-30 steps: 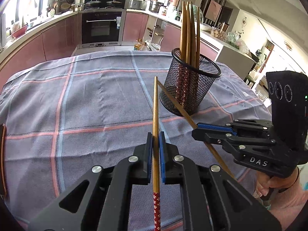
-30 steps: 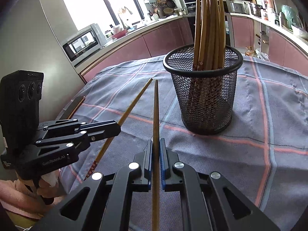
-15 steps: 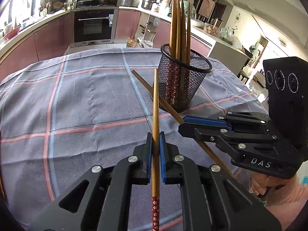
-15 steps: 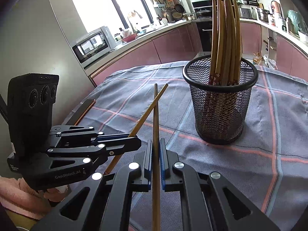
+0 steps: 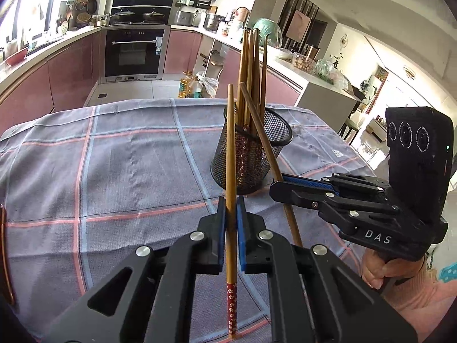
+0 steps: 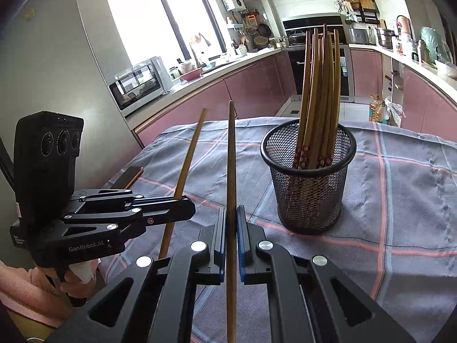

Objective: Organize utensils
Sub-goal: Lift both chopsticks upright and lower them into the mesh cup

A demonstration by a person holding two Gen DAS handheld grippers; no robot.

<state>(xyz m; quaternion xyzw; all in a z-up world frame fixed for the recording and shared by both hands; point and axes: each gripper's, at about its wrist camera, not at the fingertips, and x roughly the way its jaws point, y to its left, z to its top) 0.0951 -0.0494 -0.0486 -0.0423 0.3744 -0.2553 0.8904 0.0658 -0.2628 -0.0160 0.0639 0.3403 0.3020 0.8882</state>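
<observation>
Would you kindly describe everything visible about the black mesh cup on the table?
The mesh cup is a round black wire-mesh holder with a solid rim, standing upright on the checked tablecloth. It holds a bundle of wooden chopsticks, tips up, their red flowered ends down inside. Neither gripper touches it; both held chopsticks are outside it.

Both wrist cameras look forward and downward along their fingers, close above the tablecloth point(image 5: 128, 171), sharing the mesh holder point(image 6: 310, 194).

Two clamped chopsticks point(image 5: 230, 154) beside mesh holder point(image 5: 251, 160)
</observation>
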